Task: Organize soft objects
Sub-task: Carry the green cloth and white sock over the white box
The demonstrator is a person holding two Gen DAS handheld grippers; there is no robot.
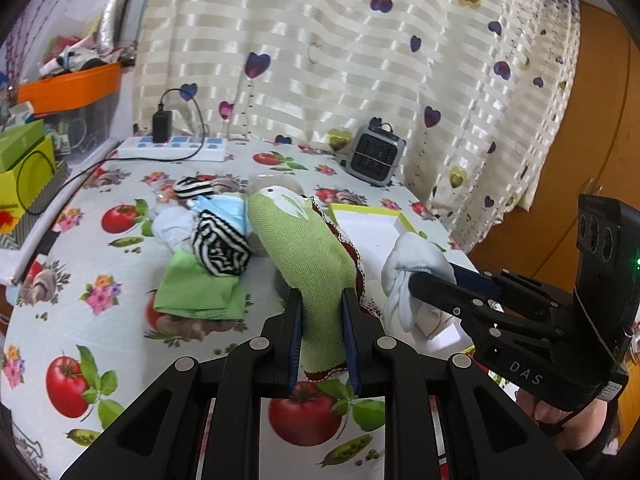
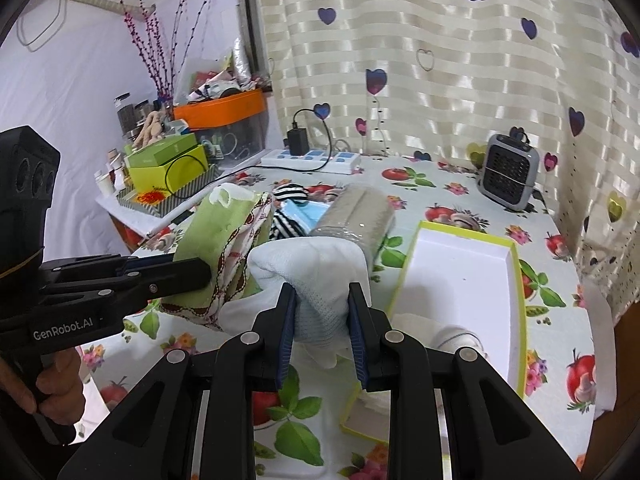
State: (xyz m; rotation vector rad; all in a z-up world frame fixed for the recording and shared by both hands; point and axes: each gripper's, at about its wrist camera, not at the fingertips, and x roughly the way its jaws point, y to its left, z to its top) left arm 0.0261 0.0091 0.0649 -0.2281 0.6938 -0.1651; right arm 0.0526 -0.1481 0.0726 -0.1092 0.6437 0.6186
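- Over the table [image 1: 60,280] with its tomato-print cloth, the left gripper [image 1: 322,304] has its fingers pinched on one green sock [image 1: 304,248] with a dark red, white-edged trim; the sock's lower end is hidden between the fingers.
- Just to its right, the right gripper [image 2: 322,300] has its fingers pressed onto one white sock [image 2: 316,276], held above the near left corner of a white box [image 2: 516,276] with a yellow-green rim.
- One more pale rolled thing [image 2: 460,338] lies inside that box, mostly hidden behind the right gripper; it may be another sock.
- Behind the held socks sits a pile: two black-and-white striped pieces [image 1: 220,252], one blue face mask [image 1: 224,206], one folded green cloth [image 1: 200,292] and a pale bluish piece [image 1: 172,228]. How they overlap is hard to make out.
- One grey-beige roll in clear wrap [image 2: 356,216] lies beyond the white sock, its near end covered by it.
- At the far edge of the table stand one grey mini heater [image 1: 376,156] and one white power strip [image 1: 172,148] with a black charger [image 1: 162,126] plugged in.
- Part of a hand [image 2: 52,376] shows on the left gripper's handle, cut off by the frame edge.
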